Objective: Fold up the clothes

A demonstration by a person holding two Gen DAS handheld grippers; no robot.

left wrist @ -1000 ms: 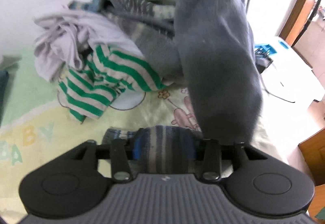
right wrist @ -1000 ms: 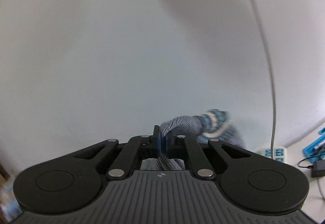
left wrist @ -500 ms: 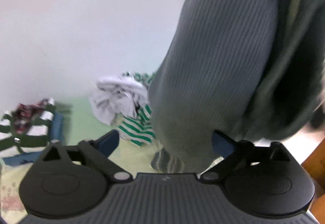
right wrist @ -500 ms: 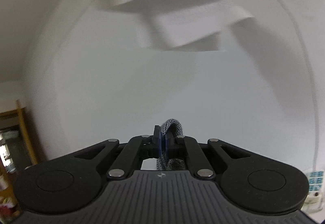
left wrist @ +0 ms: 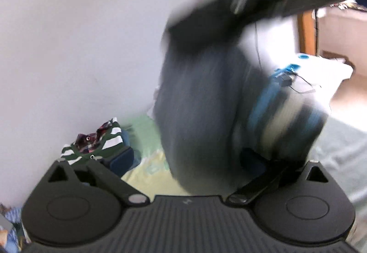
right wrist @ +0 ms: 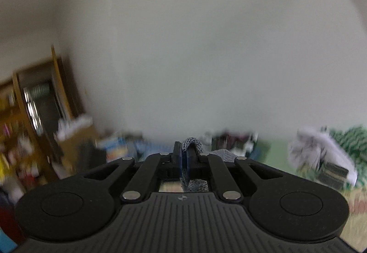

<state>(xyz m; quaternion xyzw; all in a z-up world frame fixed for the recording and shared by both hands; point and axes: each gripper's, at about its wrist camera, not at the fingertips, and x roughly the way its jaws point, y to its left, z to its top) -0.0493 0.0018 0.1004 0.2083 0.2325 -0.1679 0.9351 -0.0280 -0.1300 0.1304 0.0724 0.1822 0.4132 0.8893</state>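
My right claw [right wrist: 183,156] pinches grey knit sweater [right wrist: 191,143], small loop poking up at frame middle. My left claw [left wrist: 183,166] spread wide; sweater [left wrist: 201,115] hangs blurry between its fingers, centre frame. Touching? Can't tell.

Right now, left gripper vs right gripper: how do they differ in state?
The left gripper has its jaws spread wide, while the right gripper has its jaws closed together. The left grips nothing: the grey knit sweater merely hangs between its fingers. The right pinches a fold of that knit. The left faces the hanging cloth and the bed; the right faces mostly the wall. Both are the same black two-finger design.
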